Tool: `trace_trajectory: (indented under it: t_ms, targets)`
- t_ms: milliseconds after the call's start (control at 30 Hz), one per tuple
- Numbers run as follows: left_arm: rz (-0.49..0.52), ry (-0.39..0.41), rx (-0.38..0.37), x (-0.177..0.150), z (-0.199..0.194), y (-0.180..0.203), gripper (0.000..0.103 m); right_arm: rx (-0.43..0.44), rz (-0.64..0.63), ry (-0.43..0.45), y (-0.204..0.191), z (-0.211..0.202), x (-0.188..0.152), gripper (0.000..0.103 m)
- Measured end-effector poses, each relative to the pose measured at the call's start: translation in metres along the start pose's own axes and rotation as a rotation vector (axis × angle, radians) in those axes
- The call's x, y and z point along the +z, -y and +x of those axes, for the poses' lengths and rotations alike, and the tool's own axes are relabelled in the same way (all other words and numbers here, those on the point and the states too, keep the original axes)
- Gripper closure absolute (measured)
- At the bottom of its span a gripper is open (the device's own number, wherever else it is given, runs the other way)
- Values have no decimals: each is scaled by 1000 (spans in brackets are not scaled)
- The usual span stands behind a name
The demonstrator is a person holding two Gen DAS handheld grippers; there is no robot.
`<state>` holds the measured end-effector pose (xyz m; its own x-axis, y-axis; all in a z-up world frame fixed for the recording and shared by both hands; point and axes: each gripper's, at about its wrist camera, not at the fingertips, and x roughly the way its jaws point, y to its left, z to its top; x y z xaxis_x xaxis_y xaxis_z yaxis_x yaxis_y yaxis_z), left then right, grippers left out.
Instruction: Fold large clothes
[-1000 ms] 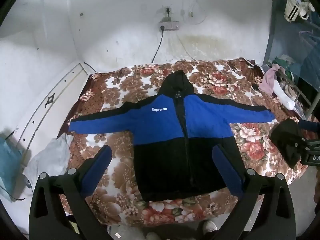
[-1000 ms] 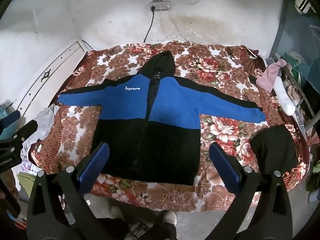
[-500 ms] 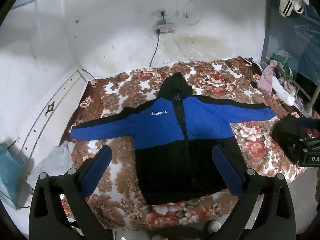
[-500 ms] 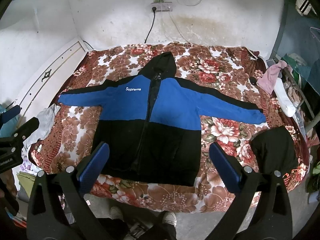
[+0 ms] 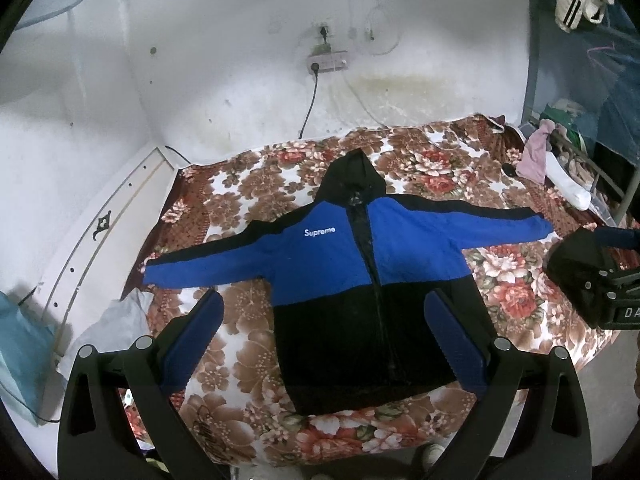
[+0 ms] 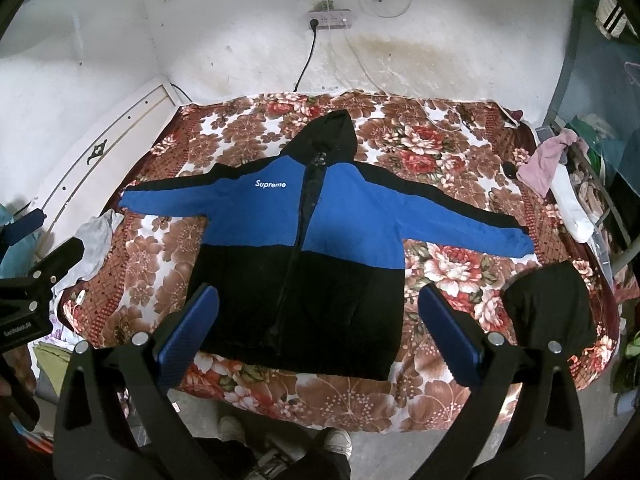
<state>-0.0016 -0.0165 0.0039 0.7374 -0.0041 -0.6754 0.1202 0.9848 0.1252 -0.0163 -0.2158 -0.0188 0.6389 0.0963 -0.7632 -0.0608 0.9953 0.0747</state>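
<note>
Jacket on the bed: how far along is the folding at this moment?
Done: the jacket lies spread flat, front up, on the floral bedspread, sleeves out to both sides, hood at the top. In hand: nothing; the left gripper and right gripper are open above it, touching no cloth. Left: every fold, sleeves and body alike.

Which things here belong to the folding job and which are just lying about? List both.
For the job:
jacket, spread flat on the floral bedspread
left gripper, open
right gripper, open

Lying about:
black garment
pink cloth
power strip
</note>
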Motion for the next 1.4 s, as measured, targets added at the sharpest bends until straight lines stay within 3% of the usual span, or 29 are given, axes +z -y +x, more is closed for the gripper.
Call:
trace_trajectory:
  t_ms: [467, 733, 1167, 1400]
  targets:
    - [7, -27, -12, -10, 2, 4, 5, 12, -1, -8, 2, 6, -3, 5]
    - [20, -29, 18, -4, 8, 12, 5, 34, -12, -12, 7, 14, -9, 5]
    - [-14, -59, 66, 21, 25, 48, 5, 86, -12, -46, 73, 37, 10, 5]
    - [1, -101, 53, 39, 64, 38, 5, 56, 40, -89, 96, 73, 30, 5]
